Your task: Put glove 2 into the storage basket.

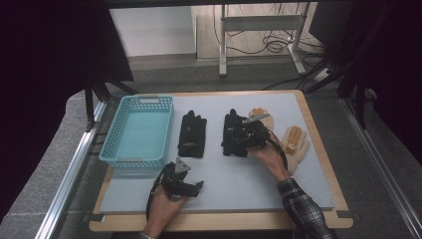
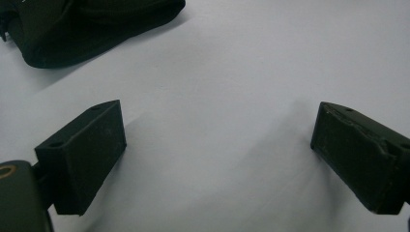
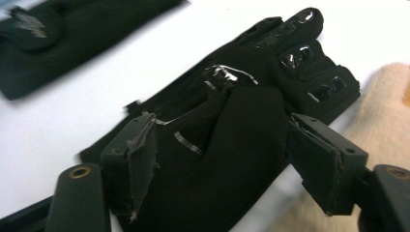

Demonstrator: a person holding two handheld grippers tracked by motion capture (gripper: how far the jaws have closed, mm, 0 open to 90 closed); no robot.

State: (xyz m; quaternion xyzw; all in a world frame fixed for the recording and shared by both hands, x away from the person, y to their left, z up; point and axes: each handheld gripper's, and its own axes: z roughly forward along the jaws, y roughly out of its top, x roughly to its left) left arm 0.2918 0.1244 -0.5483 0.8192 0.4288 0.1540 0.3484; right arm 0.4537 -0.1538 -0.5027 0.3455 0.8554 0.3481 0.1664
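1. The black glove (image 3: 251, 130) is matt cloth with glossy strips across knuckles and back.
2. The tan glove (image 3: 387, 106) looks like soft, fuzzy fabric, though blurred.
3. The basket (image 1: 119, 130) is perforated turquoise plastic.
4. The table (image 1: 219, 219) shows a wood edge under a smooth matt mat.

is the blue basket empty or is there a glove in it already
Empty. The high view shows the basket's bare bottom; both black gloves and both tan gloves lie on the table.
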